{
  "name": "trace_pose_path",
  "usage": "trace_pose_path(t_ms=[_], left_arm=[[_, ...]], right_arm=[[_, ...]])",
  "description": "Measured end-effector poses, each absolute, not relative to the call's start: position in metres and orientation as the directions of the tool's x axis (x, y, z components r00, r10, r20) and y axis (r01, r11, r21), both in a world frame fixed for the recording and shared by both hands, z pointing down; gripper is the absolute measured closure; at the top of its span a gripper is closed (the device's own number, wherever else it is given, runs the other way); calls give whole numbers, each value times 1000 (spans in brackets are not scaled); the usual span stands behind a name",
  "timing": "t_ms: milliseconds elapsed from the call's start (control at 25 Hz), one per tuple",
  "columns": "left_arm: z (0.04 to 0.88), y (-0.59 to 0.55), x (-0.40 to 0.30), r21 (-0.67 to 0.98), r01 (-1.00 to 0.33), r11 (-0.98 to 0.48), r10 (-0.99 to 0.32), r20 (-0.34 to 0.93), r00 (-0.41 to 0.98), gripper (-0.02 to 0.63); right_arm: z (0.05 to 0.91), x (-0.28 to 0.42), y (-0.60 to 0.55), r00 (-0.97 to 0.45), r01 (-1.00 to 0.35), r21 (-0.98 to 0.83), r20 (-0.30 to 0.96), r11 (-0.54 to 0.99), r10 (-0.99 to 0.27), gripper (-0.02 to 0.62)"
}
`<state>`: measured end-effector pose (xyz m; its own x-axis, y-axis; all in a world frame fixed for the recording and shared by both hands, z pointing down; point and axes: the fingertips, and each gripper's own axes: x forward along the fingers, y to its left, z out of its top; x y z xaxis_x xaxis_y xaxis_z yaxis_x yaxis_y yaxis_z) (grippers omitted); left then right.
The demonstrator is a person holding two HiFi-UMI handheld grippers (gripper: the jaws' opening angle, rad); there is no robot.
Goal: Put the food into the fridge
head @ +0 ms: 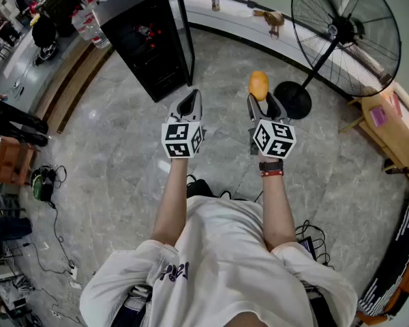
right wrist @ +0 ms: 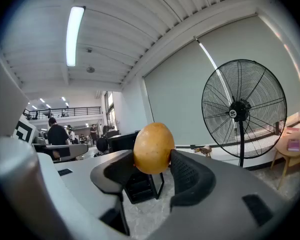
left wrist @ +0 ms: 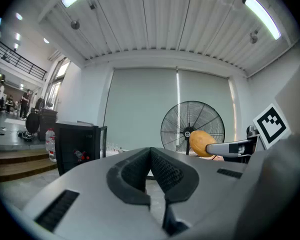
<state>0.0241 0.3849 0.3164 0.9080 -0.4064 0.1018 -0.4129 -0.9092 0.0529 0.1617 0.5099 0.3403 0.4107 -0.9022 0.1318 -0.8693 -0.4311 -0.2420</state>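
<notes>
From the head view we count two grippers, one piece of food, one fridge and one fan. The black fridge [head: 142, 43] stands on the grey floor with its door [head: 183, 26] swung open. The left gripper [head: 189, 102] is held in front of the fridge, well apart from it, and the right gripper [head: 259, 101] is level with it, further to the fridge's right. A single orange-yellow oval food [head: 258, 85] sits at the right gripper's tips. The standing fan [head: 345, 34] is well to the right of the fridge.

In the left gripper view we see that the left gripper [left wrist: 151, 158] has its two jaws pressed together with nothing between them. The one fridge [left wrist: 76, 145] shows to their left, with one water bottle [left wrist: 50, 141] on its left side. To the fridge's right are the fan [left wrist: 192, 126] and the food [left wrist: 199, 143].

In the right gripper view the right gripper [right wrist: 154, 160] has its jaws spread wide and clamped on the one food [right wrist: 153, 148], a pad pressing each side. The fridge [right wrist: 139, 186] shows behind and below the food, and the fan [right wrist: 244, 109] stands to the fridge's right.
</notes>
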Motion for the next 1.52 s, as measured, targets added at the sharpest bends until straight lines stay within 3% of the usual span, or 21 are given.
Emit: trace_pose_path(t_ms=[320,680,1520], left_arm=[[335,351,32,82,-424,-902,-412,132,902,589],[359,248,54,110,-498,-860,-482,144,864,589],[353,-13,3,169,-701,-693,-690,127,713,589]], right_arm=[[355,168,467,376,-880,-247,158,-406,-913,348],[372,191,340,266,-917,-258,169,-303,-949,348],[366,147,41,-7,-967,-250,211,-47,-978,348]])
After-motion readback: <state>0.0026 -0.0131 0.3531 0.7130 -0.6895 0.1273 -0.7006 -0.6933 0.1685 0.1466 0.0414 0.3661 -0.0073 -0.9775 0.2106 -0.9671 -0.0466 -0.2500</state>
